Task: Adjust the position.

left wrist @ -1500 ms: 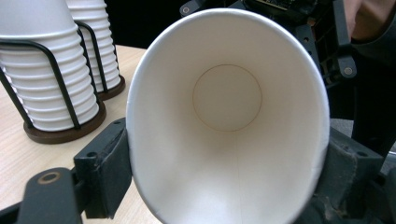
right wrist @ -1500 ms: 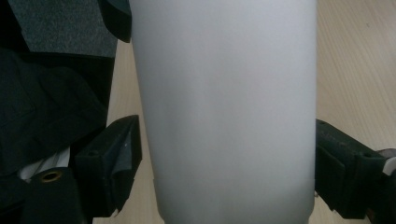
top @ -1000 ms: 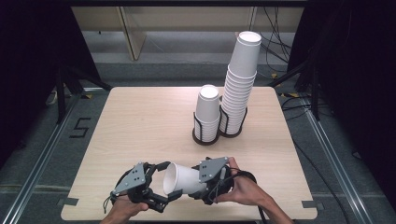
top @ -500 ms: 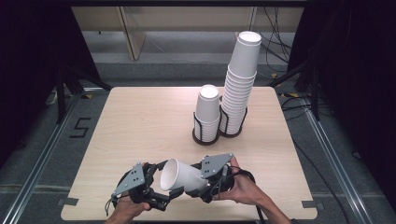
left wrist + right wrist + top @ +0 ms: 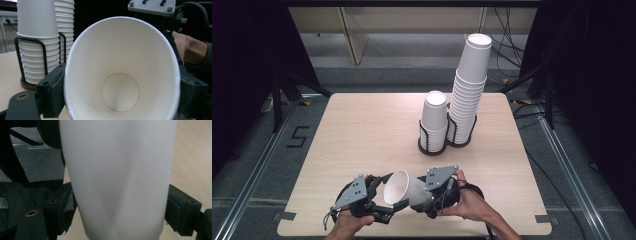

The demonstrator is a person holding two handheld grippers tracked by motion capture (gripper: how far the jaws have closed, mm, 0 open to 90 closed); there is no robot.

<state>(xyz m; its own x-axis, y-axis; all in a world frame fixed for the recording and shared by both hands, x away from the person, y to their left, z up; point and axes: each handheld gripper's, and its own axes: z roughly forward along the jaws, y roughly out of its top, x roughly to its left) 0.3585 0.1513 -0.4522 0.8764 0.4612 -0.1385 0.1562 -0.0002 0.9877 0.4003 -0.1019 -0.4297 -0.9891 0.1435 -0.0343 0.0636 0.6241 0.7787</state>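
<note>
Paper cup (image 5: 404, 190) lying sideways (mouth leftward), right gripper (image 5: 432, 202) fingers clamping it, left gripper (image 5: 387, 207) fingers closing on its rim.

A white paper cup (image 5: 404, 190) lies tilted on its side, open mouth facing left, above the near table edge.

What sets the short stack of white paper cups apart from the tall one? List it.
The short stack of white paper cups has fewer cups and stands straight; the tall stack of white paper cups rises far higher and leans right. The short stack sits nearer the person, the tall stack behind it to the right. Both stand in black wire holders on the table.
</note>
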